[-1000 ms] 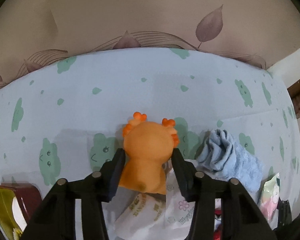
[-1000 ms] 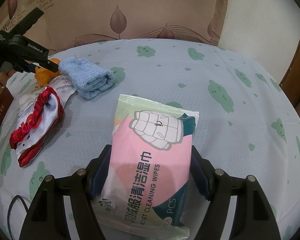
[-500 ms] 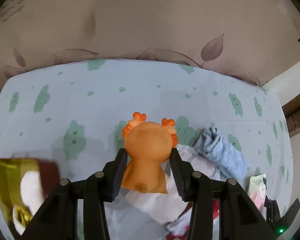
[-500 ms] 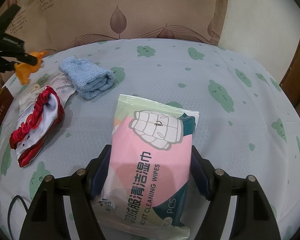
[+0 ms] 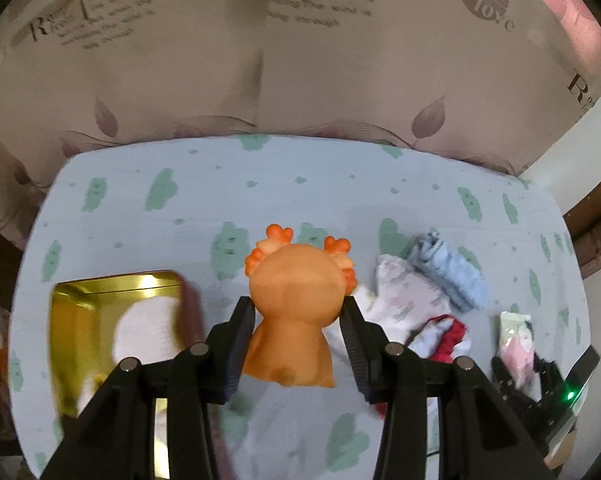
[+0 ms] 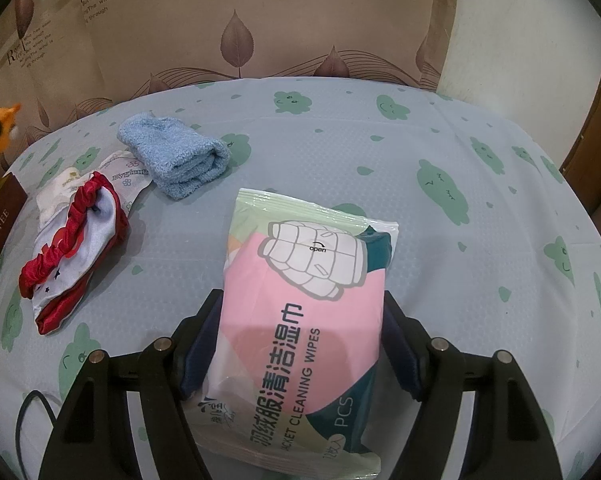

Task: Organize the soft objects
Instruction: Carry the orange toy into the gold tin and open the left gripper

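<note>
Orange toy (image 5: 296, 312) sits pinched between the left gripper (image 5: 298, 340) pads at frame centre; the carrier should lower it over the gold tin (image 5: 100, 304), lower left, before releasing.

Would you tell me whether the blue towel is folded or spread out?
Folded: the blue towel lies rolled into a thick bundle, its layered end showing.

Lighting: dim, warm indoor light in both views; soft shadows under the objects. Left wrist view: motion blur across the whole frame, strongest at lower left, where the gold tin (image 5: 112, 320) smears and carries glare on its upper rim; a green indicator glow at lower right. Right wrist view: sharp, evenly lit. Both: fisheye curvature, black vignette at the corners.
</note>
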Demonstrator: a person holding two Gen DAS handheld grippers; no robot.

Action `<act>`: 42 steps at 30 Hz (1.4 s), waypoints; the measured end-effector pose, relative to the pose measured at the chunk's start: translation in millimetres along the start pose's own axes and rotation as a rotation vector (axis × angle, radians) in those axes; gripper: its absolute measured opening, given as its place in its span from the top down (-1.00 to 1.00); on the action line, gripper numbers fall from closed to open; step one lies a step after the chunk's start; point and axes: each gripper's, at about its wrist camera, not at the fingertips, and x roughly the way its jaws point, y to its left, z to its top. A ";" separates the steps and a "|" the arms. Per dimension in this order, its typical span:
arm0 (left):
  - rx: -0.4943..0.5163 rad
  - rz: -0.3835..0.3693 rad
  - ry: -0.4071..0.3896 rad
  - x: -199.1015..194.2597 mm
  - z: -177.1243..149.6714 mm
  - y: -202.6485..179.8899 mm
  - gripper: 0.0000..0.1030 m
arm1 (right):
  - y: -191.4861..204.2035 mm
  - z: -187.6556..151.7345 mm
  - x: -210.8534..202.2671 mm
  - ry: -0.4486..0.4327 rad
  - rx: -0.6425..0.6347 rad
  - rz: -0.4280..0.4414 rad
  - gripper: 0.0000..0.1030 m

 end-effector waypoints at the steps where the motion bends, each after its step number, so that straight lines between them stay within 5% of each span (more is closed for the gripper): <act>1: 0.006 0.010 -0.002 -3.8 -1.4 4.4 0.14 | -0.1 0.0 0.0 0.000 0.000 0.000 -0.39; 11: -0.058 0.132 -0.026 -28.5 -12.7 75.1 0.14 | 0.1 0.1 0.1 0.000 0.001 0.000 -0.39; 24: -0.210 0.210 0.002 -11.5 -29.2 163.1 0.13 | 0.1 0.3 0.1 0.001 0.001 0.000 -0.39; 42: -0.225 0.264 0.096 47.1 -39.4 191.9 0.01 | 0.2 0.4 0.0 0.001 0.001 0.000 -0.39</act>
